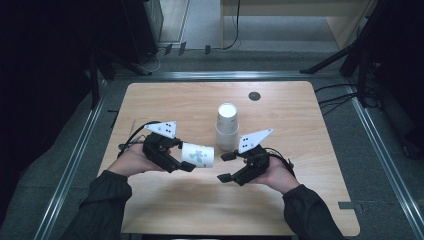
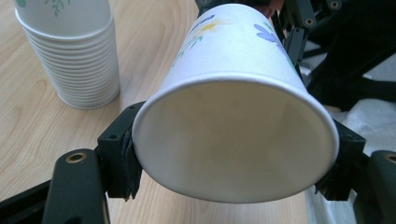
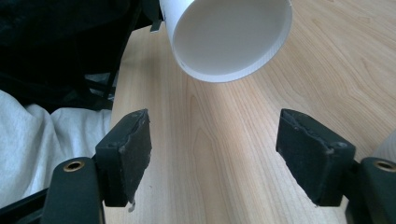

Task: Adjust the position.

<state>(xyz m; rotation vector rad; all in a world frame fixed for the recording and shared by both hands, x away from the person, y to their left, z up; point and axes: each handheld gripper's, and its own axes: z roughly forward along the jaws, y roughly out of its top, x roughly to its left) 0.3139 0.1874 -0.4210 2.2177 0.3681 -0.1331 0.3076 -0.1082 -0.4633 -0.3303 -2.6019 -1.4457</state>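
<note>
Holding a paper cup (image 1: 198, 155) on its side above the table (image 1: 300, 115), my left gripper (image 1: 184, 165) pinches it across the rim end, near the stack of cups (image 1: 227, 127). My right gripper (image 1: 226, 167) is spread and empty just beside it. I judge the cup light, thin and easily crushed, so gripping near the stiffer rolled rim suits best.

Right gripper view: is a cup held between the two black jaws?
No. The right gripper stands open over bare table; the paper cup hangs beyond it.
</note>
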